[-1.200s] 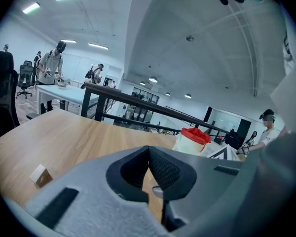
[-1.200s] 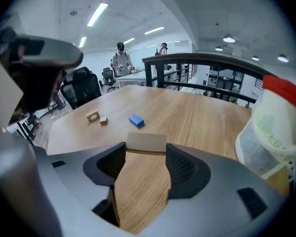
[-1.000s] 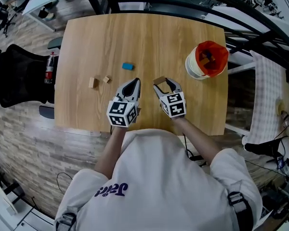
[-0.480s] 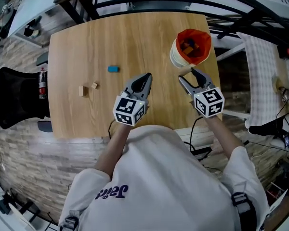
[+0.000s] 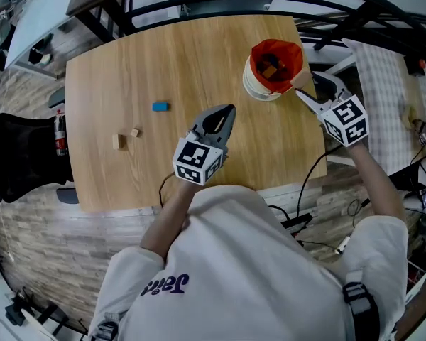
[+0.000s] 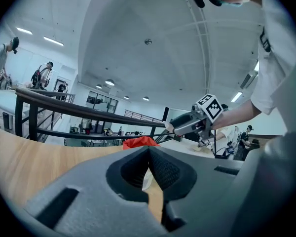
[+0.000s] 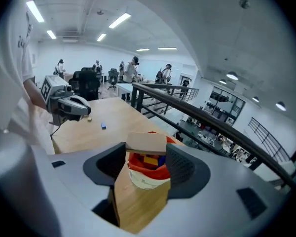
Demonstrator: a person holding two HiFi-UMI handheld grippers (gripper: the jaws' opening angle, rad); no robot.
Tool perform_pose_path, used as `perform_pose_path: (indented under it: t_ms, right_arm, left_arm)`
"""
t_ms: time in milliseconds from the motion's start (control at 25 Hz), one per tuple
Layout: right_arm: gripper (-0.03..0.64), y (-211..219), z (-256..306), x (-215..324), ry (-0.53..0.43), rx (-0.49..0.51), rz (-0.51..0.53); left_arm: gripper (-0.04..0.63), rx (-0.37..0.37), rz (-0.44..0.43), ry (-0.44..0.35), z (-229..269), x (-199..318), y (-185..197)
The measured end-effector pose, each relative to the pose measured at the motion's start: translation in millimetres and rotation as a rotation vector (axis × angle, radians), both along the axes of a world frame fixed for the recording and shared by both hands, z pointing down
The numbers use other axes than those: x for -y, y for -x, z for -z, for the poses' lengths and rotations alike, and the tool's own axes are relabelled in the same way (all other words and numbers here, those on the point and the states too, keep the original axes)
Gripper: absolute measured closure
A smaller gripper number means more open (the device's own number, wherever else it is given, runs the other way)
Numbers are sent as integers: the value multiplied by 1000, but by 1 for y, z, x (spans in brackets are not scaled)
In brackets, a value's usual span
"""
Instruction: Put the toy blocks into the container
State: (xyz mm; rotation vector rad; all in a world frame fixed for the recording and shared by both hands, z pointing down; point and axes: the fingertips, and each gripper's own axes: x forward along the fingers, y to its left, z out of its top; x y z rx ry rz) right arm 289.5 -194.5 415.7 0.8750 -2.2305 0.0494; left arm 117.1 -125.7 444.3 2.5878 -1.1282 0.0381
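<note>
The right gripper point(image 5: 309, 91) pinches a flat wooden block point(image 7: 146, 142) between its jaws, just beside the rim of the red-lined white container point(image 5: 258, 92), which stands near the far right corner of the table point(image 5: 128, 62); several coloured blocks point(image 7: 149, 159) already lie inside it; the left gripper point(image 5: 227, 111) hangs over mid-table, its jaws pressed together on nothing. The job looks partly done; the held block is not yet dropped in; a blue block point(image 5: 160, 106), a small wooden piece point(image 5: 118, 141) and a smaller wooden cube point(image 5: 135, 132) wait on the table's left side, well apart from the container.
</note>
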Motion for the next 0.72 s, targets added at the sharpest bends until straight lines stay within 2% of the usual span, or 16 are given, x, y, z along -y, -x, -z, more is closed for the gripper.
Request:
perform_pose_path:
  t_ms: [360,520,720]
  right_arm:
    - [353,22,-59,40,173,-414,405]
    - [353,30,-95,66,199,-558,504]
    - [353,37,-146,90,276,-662,556]
  left_arm:
    - [588,36,0,28,-13,3,5]
    - [588,41,5,45,-20,3,8]
    - [588,39,25,62,-28,8,17]
